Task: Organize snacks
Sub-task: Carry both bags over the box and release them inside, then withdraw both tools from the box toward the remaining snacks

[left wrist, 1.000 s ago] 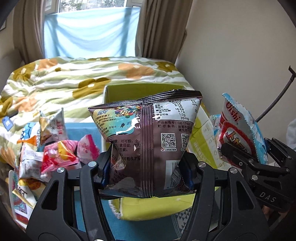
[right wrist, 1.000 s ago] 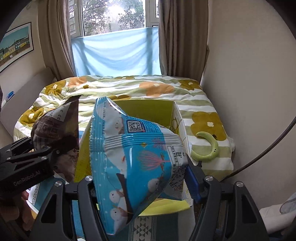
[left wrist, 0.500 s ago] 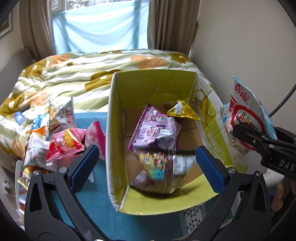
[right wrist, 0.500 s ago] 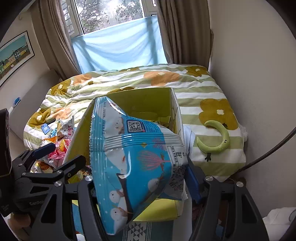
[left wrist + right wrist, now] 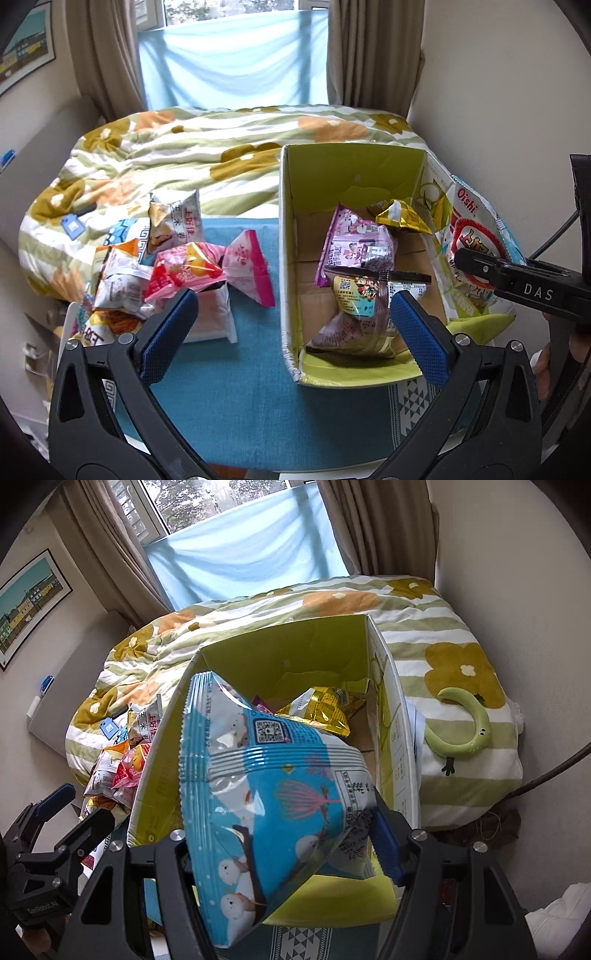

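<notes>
My left claw [image 5: 291, 325] gapes wide with nothing between its fingers, above the worktop [image 5: 251, 398]. The brown snack bag [image 5: 364, 314] lies inside the green box [image 5: 354, 173]. My right claw [image 5: 280, 849] is clenched on the blue snack bag [image 5: 273, 794], over the box's near edge.

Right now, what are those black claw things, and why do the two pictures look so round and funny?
They are two grabbers, one in each of a person's hands. Each carries a small round-lens camera looking along its fingers, hence the bendy pictures. One picture comes from the left gripper, wide open and empty. The other comes from the right gripper, squeezing a blue Oishi snack bag over a green cardboard box. A brown snack bag, a purple one and a gold one lie inside. More snack packets wait on the blue cloth.
</notes>
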{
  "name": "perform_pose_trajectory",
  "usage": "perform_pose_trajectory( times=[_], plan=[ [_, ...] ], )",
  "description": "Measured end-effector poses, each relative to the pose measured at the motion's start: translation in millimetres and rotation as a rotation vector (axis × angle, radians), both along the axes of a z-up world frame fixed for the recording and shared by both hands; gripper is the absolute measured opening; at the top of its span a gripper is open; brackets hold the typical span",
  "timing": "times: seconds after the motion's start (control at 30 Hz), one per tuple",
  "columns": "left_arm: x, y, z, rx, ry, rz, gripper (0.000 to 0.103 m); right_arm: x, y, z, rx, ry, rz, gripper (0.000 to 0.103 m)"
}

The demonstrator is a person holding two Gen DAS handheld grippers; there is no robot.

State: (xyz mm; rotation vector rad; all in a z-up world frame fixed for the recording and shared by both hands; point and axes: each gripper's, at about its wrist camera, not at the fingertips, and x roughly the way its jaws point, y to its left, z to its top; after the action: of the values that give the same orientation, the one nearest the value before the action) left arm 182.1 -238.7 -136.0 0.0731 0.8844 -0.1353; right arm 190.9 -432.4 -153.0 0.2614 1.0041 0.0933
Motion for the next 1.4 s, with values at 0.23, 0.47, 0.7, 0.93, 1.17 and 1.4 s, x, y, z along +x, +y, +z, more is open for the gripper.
perform_pose_trajectory(
  times=[0.23, 0.47, 0.7, 0.93, 1.17, 1.4],
  plan=[
    [-7, 5, -10, 0.008, 0.022, -0.012, 0.103, -11, -6, -2, 0.041, -0.054, -0.057, 0.097],
    [-17, 11, -15, -0.002, 0.034, -0.032, 0.103, -27, -5, -3, -0.007, -0.056, -0.038, 0.097],
    [-27, 24, -2, -0.014, -0.007, -0.018, 0.103, -36, 4, 5, -0.025, -0.065, -0.032, 0.097],
    [-47, 47, 22, -0.001, -0.057, 0.029, 0.103, -45, 20, 33, -0.098, -0.130, -0.013, 0.097],
    [-71, 101, 41, 0.037, -0.095, 0.155, 0.103, -43, 51, 54, -0.090, -0.191, 0.065, 0.097],
    [-79, 173, 46, 0.027, -0.105, 0.250, 0.103, -39, 105, 66, -0.092, -0.242, 0.159, 0.097]
  ],
)
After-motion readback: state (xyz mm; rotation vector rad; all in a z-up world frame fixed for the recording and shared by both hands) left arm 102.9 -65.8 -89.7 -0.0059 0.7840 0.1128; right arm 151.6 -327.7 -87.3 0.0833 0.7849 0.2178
